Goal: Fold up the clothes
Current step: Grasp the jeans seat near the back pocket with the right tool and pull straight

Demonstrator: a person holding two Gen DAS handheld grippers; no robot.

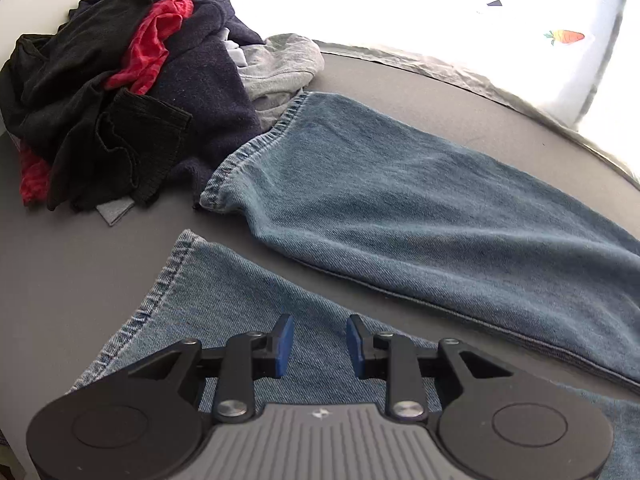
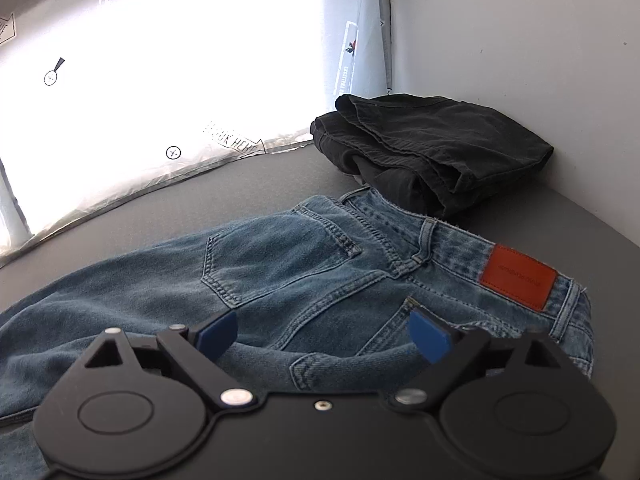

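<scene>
jeans (image 1: 400, 200) lie spread flat on your grey table (image 1: 80, 272), legs apart. your left gripper (image 1: 320, 344) hovers released over the near leg; your right gripper (image 2: 322, 332) gapes over the back pockets. a clothes pile (image 1: 120, 92) touches the far hem; folded black pants (image 2: 432, 152) crowd the waistband.

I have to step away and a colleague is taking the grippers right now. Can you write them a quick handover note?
Left gripper: open, empty, over the near leg of the blue denim jeans.
Right gripper: open, empty, over the jeans' seat, near the orange leather patch.
Jeans lie spread on the grey table, legs apart, not yet folded.
Done: black folded jeans sit in the corner.
Left: fold the blue jeans, then the pile of dark, red and grey clothes.
</scene>
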